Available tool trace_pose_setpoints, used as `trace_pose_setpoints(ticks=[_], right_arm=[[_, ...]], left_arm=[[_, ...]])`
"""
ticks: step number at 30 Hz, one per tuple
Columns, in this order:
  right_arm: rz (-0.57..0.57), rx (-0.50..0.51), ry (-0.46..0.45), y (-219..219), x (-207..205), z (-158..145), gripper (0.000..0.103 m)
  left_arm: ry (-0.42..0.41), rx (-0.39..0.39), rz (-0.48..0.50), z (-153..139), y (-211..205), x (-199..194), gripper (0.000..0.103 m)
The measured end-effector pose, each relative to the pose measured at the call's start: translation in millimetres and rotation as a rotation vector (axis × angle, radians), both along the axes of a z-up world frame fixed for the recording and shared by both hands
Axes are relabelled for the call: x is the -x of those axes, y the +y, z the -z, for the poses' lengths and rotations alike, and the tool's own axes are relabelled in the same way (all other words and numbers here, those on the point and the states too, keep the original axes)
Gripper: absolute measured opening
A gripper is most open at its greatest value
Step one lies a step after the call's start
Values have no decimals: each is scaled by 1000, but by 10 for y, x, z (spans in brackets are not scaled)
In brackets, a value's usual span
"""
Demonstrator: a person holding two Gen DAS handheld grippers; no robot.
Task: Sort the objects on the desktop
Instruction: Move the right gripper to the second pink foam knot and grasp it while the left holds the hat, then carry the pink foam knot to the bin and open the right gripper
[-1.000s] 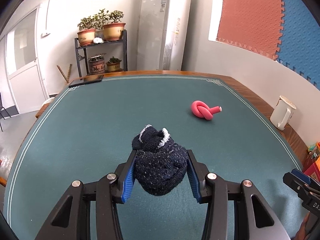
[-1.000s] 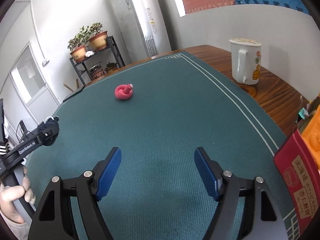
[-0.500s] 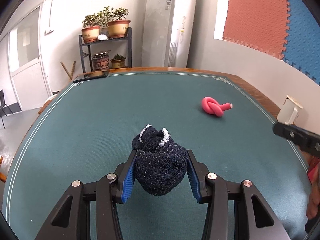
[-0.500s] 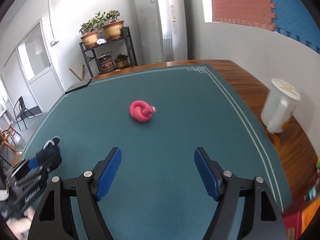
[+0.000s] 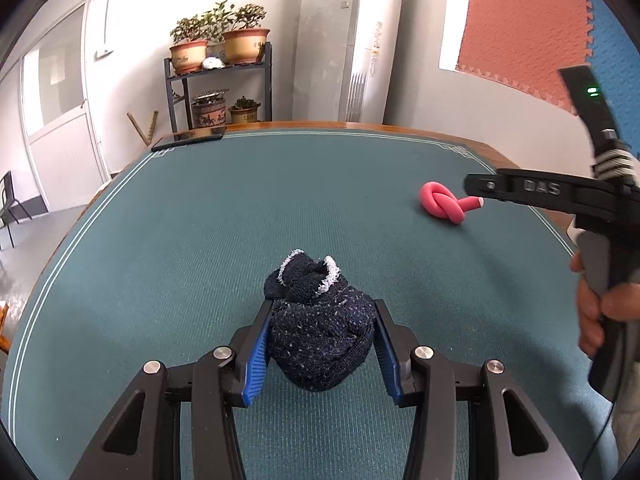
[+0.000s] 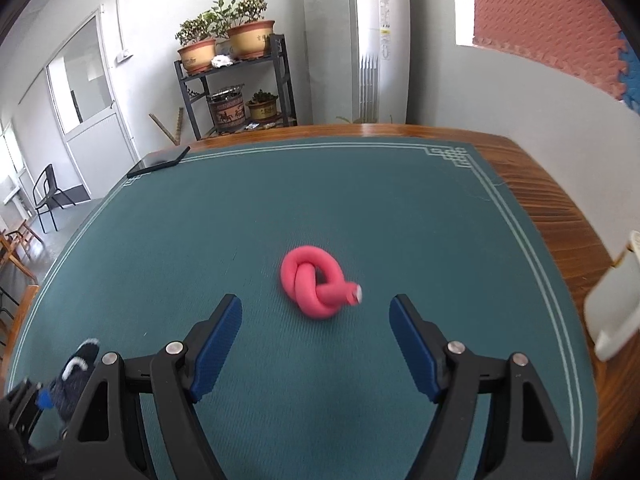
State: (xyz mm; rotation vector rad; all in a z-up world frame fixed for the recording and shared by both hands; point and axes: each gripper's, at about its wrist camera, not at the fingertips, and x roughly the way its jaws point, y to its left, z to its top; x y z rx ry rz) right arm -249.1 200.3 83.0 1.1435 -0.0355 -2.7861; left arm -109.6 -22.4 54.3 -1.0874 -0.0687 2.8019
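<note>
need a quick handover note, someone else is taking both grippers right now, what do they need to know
Left gripper: shut on the rolled dark sock, held above the green mat.
Right gripper: open and empty, pointed at the pink knotted tube, which lies on the mat just ahead of its fingers, not yet between them.
Also around: a phone at the mat's far left corner, a white mug on the wooden edge at right.
Done: sock picked up.
Left: grasp the tube, then put both where they belong; no bin or tray is in view.

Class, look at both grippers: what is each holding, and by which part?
The left gripper clamps the rolled dark sock by its sides. The right gripper holds nothing, jaws open before the pink knot.
</note>
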Motion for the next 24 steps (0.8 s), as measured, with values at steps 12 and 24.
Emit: trace_pose_setpoints(ticks=[12,24], right_arm=[[-18,-21,-77,30,534,334,80],[14,-76,-123,28,494,496,51]], left_arm=[[-45,-39,5,71,-3,69,48],[-63,-47,8,95,-11,108,48]])
